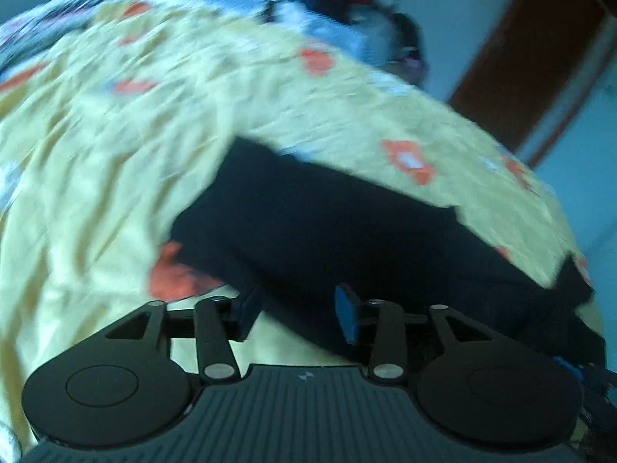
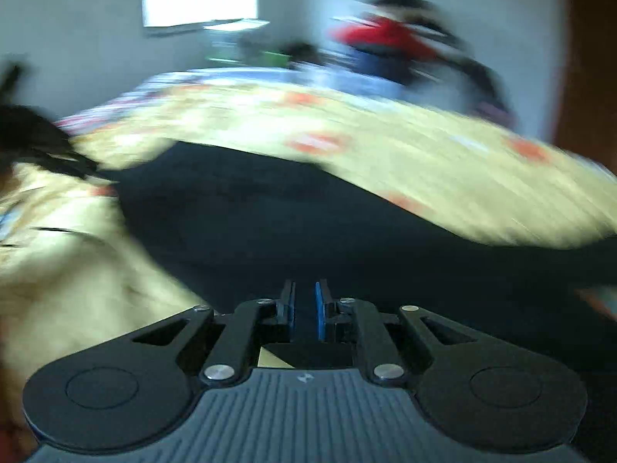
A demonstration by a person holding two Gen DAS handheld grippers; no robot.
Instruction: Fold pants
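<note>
Dark pants point(image 1: 347, 231): spread on yellow floral bedsheet point(image 1: 115, 154), both views blurred. Left tongs point(image 1: 299, 308): jaws wide apart above pants edge, gripping nothing. Right tongs point(image 2: 305, 305): jaws nearly closed over pants point(image 2: 308, 223); grip unclear. No legible writing.
</note>
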